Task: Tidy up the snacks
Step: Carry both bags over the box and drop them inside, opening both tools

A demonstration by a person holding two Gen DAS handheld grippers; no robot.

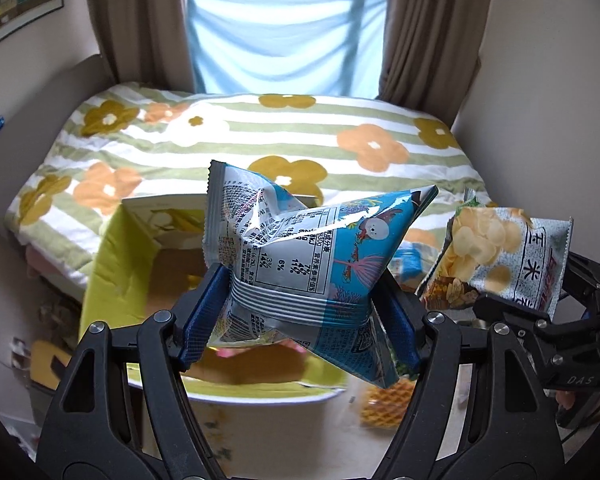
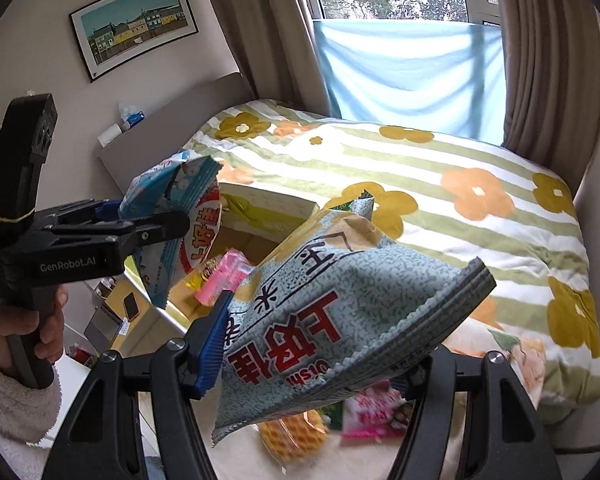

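Note:
My left gripper [image 1: 300,312] is shut on a blue and white snack bag [image 1: 300,248] and holds it above an open yellow-green cardboard box [image 1: 116,264]. The same bag [image 2: 172,216] and left gripper [image 2: 156,216] show at the left of the right wrist view. My right gripper [image 2: 316,356] is shut on a pale grey-green chip bag with red characters [image 2: 340,320]; that bag [image 1: 500,256] hangs at the right of the left wrist view, beside the box. A pink snack pack [image 2: 220,280] lies inside the box [image 2: 260,208].
A bed with a green-striped flower quilt [image 2: 460,184] lies behind the box. Loose snacks lie below: a waffle pack [image 2: 292,436] and a pink pack [image 2: 376,412]. Curtains and a blue cloth [image 1: 284,40] hang at the window. A headboard shelf [image 2: 148,136] holds tissues.

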